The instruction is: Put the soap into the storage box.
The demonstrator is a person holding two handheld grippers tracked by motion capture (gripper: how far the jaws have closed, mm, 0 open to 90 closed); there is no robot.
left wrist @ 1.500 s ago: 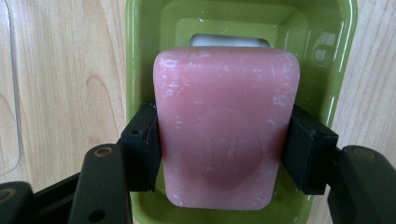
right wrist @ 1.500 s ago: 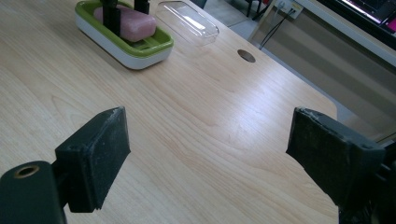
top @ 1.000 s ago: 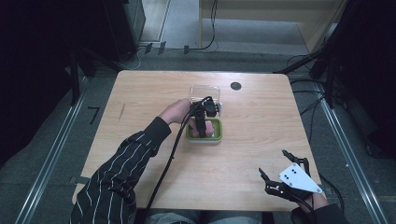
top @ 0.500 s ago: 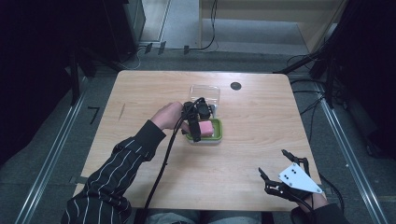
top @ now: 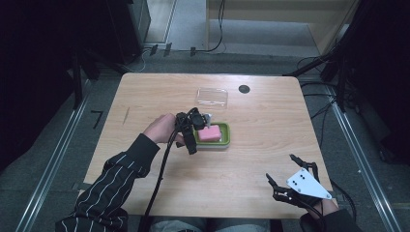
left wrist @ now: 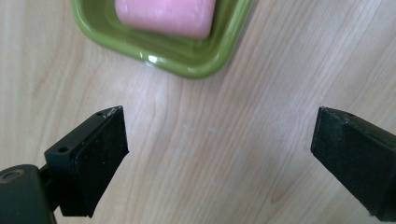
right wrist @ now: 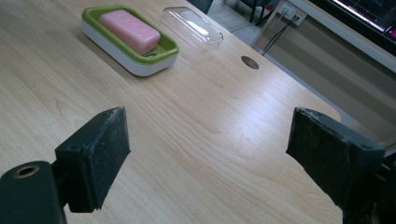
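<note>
pink soap (top: 211, 133), rounded and matte, is lying in the glossy green dish (top: 226, 137) mid-table; left gripper (top: 192, 131), jaws just opened and standing wide and empty, is hovering beside the dish's rim over bare wood.

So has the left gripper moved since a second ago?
Yes. The left gripper, its jaws just opened with nothing between them, has pulled back from over the pink soap toward the left rim of the green soap dish, away from the clear lid.

The soap (top: 210, 133) is held in the dish (top: 226, 137) at mid-bench (top: 145, 96); the lid (top: 212, 96) is set behind it, toward the far edge.
</note>
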